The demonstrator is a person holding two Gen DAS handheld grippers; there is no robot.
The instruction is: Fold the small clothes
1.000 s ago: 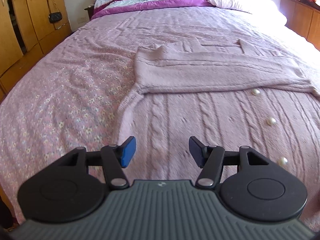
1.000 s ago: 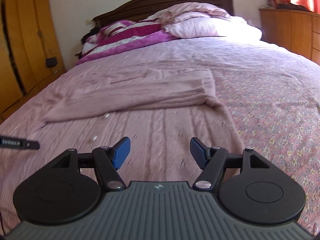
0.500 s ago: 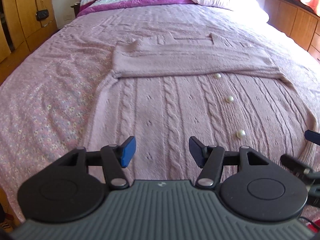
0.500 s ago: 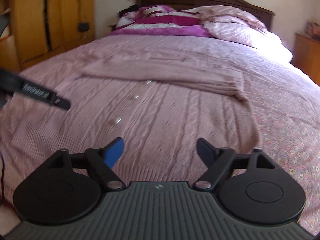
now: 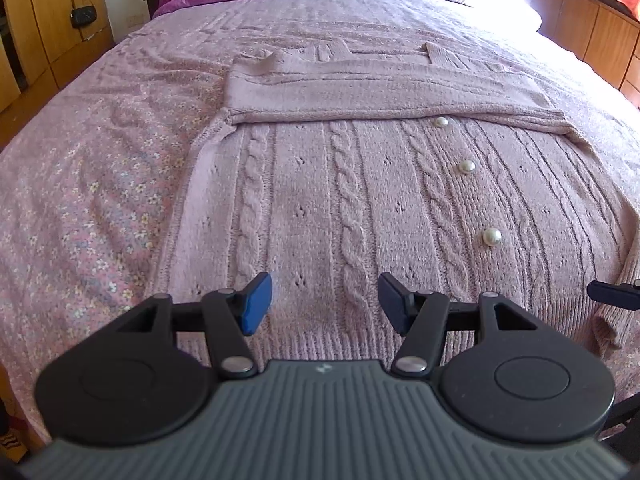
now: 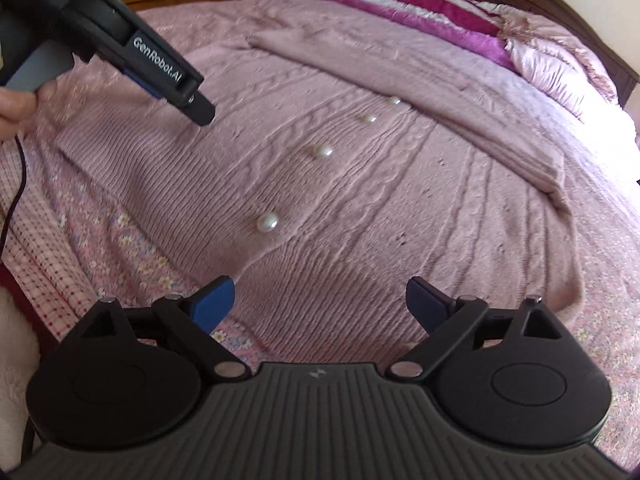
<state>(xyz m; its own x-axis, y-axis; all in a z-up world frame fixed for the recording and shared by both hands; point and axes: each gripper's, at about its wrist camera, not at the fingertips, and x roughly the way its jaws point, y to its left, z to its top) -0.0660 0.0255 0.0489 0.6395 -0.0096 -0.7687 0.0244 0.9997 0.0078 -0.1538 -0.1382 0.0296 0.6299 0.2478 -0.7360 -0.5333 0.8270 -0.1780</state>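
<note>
We see the pink cardigan [image 5: 344, 200] lying flat along the bed's [image 5: 100, 184] near edge, sleeves folded across, collar hidden. Our left gripper [image 5: 325, 302] hangs half-open and empty; our right gripper [image 6: 319, 300] is opening over the hem, gripping nothing.

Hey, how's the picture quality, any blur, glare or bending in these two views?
Left wrist view: sharp on the cardigan, sunlight blows out the pillow, bed edges bow. Right wrist view: softer, slightly smeared around the pearl buttons, horizon tilted and curved.
</note>
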